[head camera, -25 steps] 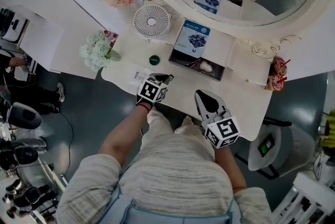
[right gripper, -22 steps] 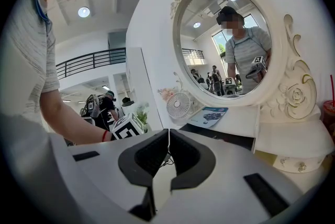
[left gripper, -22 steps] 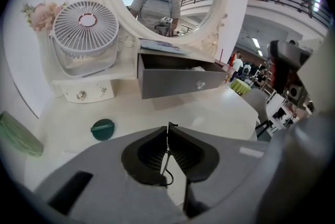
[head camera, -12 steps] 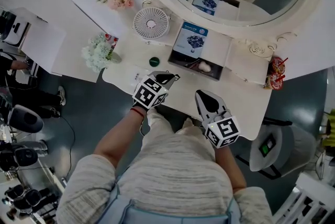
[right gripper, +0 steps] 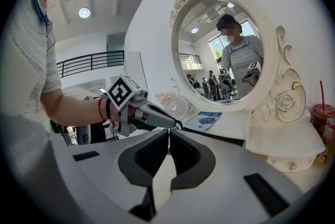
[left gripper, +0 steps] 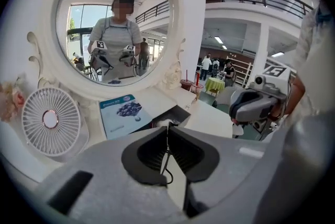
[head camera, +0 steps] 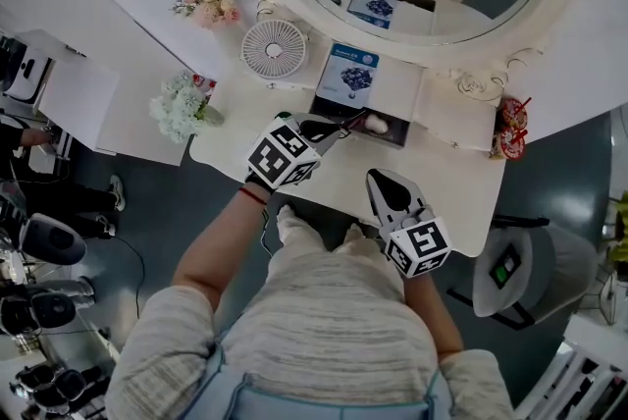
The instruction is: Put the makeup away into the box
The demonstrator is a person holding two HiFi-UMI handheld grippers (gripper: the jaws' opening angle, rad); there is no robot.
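Head view: the left gripper (head camera: 338, 129) hangs over the dressing table (head camera: 446, 192), its tips at the left front corner of the open box (head camera: 392, 137) and its jaws pinched together. A pale, rounded makeup piece (head camera: 376, 124) lies inside the box. The right gripper (head camera: 379, 176) is in front of the box, near the table's edge.

Left gripper view: the jaws are closed on a thin black item (left gripper: 166, 155) that dangles between the pads; I cannot tell what it is. The box lies just beyond the tips, with a fan (left gripper: 51, 119) to its left.

Right gripper view: the jaws are closed together with nothing between them. The left gripper is beyond them, left of the box.
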